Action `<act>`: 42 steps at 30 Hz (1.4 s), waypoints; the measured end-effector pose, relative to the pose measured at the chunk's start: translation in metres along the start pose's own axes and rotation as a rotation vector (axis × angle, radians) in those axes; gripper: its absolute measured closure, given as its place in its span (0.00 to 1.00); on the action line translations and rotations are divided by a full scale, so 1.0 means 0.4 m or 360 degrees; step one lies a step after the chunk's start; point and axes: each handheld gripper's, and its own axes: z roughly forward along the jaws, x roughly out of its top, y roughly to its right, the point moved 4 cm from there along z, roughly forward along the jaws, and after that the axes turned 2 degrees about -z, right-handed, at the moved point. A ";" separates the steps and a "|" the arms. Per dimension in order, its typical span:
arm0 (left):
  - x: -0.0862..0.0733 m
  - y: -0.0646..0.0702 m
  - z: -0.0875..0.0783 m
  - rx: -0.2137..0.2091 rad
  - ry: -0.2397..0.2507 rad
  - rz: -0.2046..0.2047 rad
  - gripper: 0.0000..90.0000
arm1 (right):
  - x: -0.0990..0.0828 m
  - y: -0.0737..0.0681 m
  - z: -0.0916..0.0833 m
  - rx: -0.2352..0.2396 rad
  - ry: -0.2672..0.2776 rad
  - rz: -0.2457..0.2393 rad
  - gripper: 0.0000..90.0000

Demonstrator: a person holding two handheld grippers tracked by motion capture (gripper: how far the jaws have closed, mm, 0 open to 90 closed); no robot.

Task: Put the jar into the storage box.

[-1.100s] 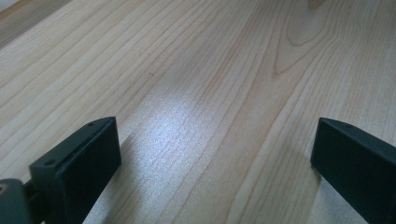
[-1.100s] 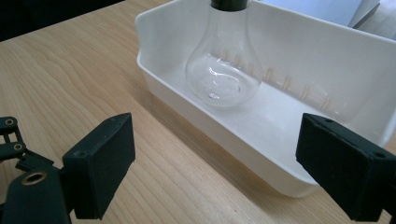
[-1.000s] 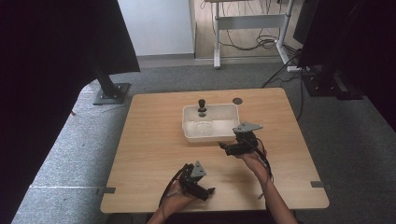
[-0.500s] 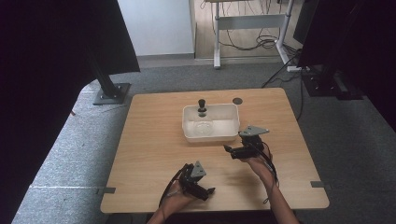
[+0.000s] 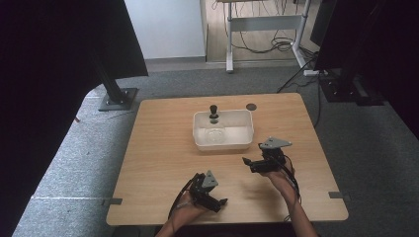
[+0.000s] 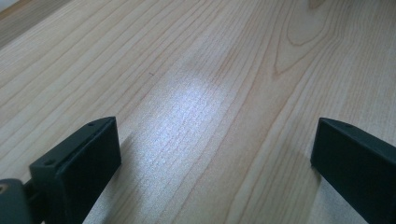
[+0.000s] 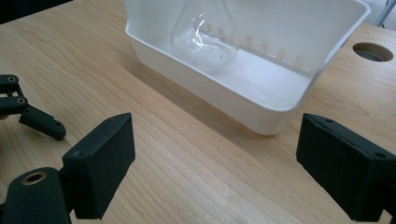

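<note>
The pale wooden tabletop (image 5: 163, 148) lay bare across its whole left half, giving wide open room between its left edge and the white rectangular plastic tub (image 5: 223, 130) that sat a little behind the middle. Near the front edge, left of centre, the left tongs (image 5: 216, 202) rested low over the wood, well apart from the tub; in the left gripper view the left tongs (image 6: 212, 156) stood wide apart with nothing but wood grain between the jaws, holding and touching no object. Inside the tub stood a clear round-bellied glass flask (image 5: 214, 132), its dark stopper (image 5: 213, 109) rising above the tub's far rim. In the right gripper view the flask (image 7: 205, 35) sat against the tub's (image 7: 261, 105) left end, with the rest of the tub floor free. The right tongs (image 5: 245, 161) hung just in front of the tub's right front corner, near it but not touching; the right tongs (image 7: 215, 161) were spread wide and empty. A small dark round hole (image 5: 251, 106) marked the tabletop behind the tub, and open wood ran on to the right edge.
</note>
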 end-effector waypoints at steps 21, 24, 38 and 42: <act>0.000 0.000 0.000 0.0001 -0.0001 -0.0001 0.01 | -0.059 0.018 -0.065 -0.0072 -0.0007 0.0036 0.12; 0.000 0.001 0.000 0.0002 0.0002 -0.0004 0.01 | -0.068 0.021 -0.076 -0.0082 -0.0008 0.0044 0.12; 0.000 0.001 0.000 0.0002 0.0001 -0.0004 0.01 | -0.116 0.033 -0.121 -0.0137 -0.0010 0.0085 0.12; 0.000 0.001 0.000 0.0002 0.0001 -0.0005 0.01 | -0.129 0.035 -0.131 -0.0151 -0.0015 0.0088 0.12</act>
